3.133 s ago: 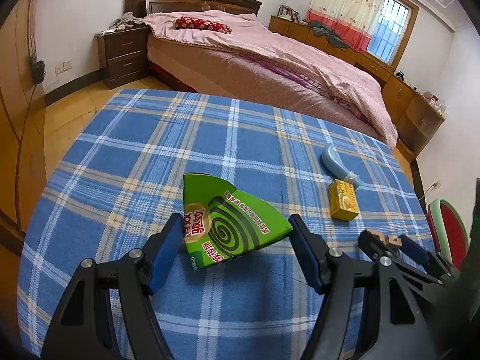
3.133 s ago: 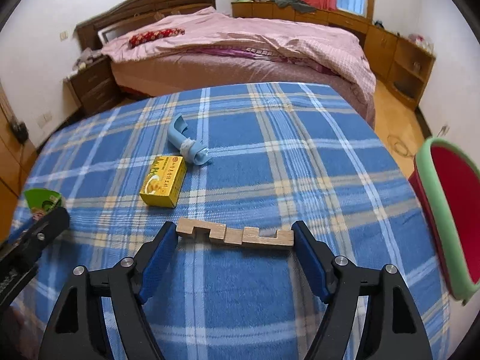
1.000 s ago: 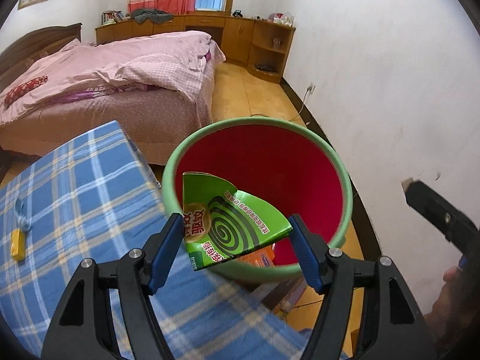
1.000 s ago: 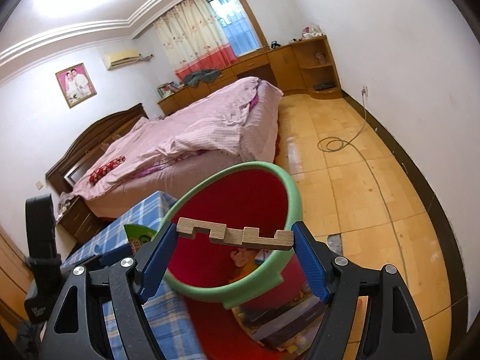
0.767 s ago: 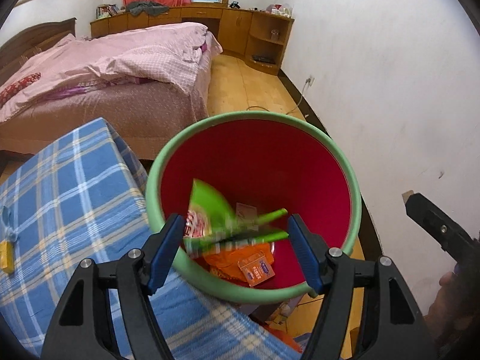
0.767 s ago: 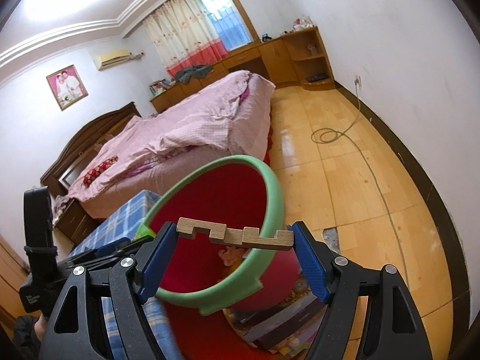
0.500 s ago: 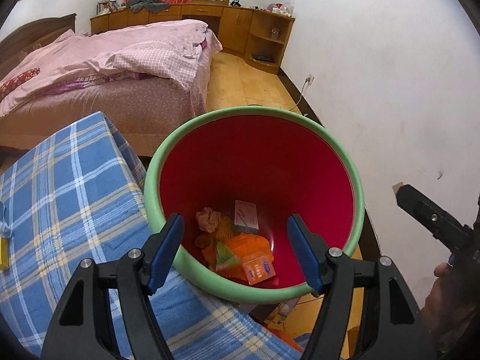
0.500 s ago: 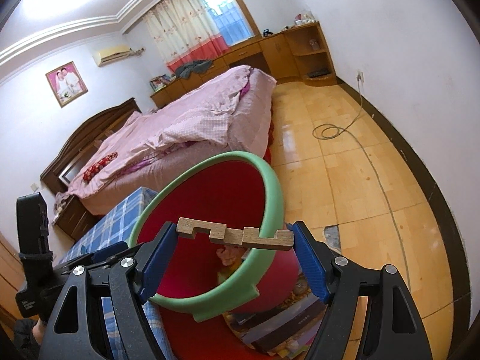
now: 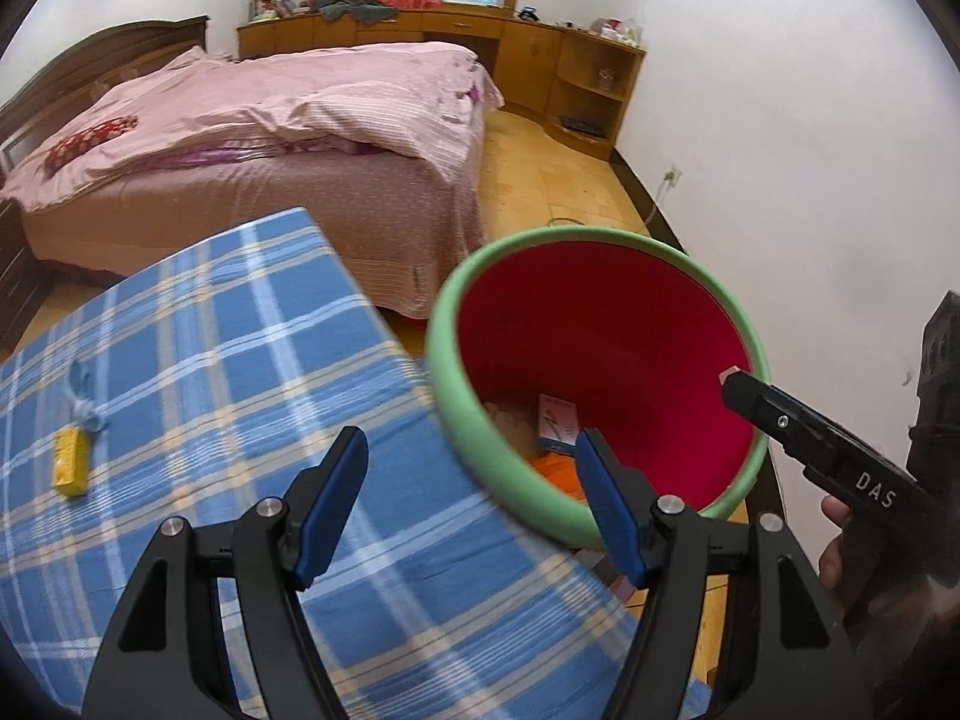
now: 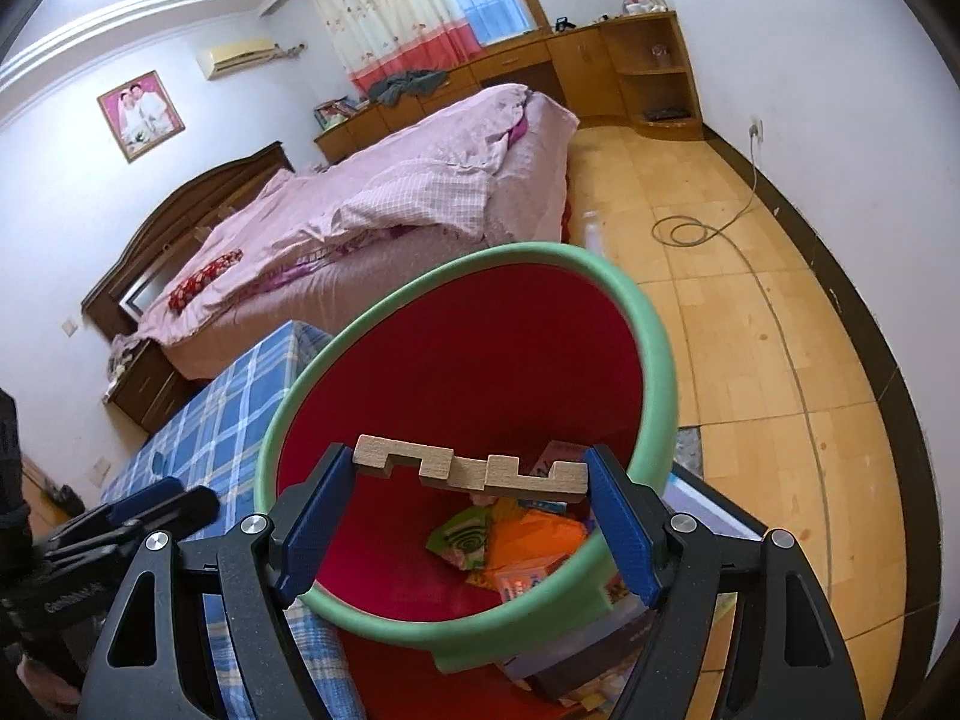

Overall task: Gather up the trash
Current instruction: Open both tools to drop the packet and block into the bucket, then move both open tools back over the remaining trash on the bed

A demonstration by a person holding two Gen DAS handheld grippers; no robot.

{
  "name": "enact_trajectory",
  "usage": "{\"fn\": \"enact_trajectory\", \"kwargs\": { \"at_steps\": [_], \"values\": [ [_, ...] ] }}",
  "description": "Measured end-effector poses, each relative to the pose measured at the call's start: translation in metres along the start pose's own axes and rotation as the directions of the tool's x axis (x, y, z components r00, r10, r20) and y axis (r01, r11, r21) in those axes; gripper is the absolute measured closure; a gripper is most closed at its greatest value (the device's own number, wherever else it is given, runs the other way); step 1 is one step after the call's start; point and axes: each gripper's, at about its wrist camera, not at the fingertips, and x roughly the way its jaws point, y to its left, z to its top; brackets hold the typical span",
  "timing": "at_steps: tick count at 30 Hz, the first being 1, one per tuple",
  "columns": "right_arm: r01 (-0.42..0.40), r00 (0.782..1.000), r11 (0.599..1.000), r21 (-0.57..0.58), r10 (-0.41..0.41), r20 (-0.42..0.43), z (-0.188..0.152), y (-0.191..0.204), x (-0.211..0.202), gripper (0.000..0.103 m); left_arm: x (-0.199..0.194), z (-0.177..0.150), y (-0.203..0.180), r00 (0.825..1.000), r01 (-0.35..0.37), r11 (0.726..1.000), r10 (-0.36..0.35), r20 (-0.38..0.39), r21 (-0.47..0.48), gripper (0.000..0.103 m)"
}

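Observation:
A red bin with a green rim [image 9: 498, 438] [image 10: 654, 360] stands on the floor beside the blue plaid table [image 9: 210, 372]. My left gripper [image 9: 471, 504] is open and empty above the table's edge, next to the bin. My right gripper [image 10: 471, 510] is shut on a notched wooden piece [image 10: 471, 471] and holds it above the bin's opening. The green mosquito-coil box [image 10: 459, 546] lies inside the bin among orange wrappers [image 10: 534, 540]. A yellow box [image 9: 72, 459] and a blue crumpled item [image 9: 81, 396] lie on the table at the left.
A bed with pink covers [image 9: 270, 138] stands behind the table. Wooden cabinets [image 9: 564, 72] line the far wall. A white wall [image 9: 810, 180] is close behind the bin. A cable [image 10: 708, 228] lies on the wooden floor. Books or boxes [image 10: 600, 648] lie under the bin.
My left gripper has dropped the green box into the bin and swung left over the table's edge. My right gripper has moved closer over the bin with the wooden piece.

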Motion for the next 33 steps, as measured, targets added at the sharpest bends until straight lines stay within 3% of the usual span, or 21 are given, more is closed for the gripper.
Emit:
{"fn": "enact_trajectory", "kwargs": {
  "at_steps": [9,19,33],
  "values": [
    [0.034,0.999,0.999,0.022,-0.035,0.037,-0.003,0.010,-0.008,0.021,-0.019,-0.007,0.029,0.999,-0.044,0.998,0.045,0.022,-0.049,0.032],
    [-0.010,0.996,1.000,-0.003,0.010,0.083,-0.023,0.041,-0.031,0.021,-0.033,-0.013,0.072,0.988,-0.150,0.987,0.152,0.014,-0.062,0.032],
    [-0.040,0.999,0.999,0.033,0.040,0.014,-0.046,0.048,-0.021,0.021,-0.031,-0.022,0.175,0.944,-0.328,0.924,0.327,-0.039,-0.197,0.032]
  ]
}}
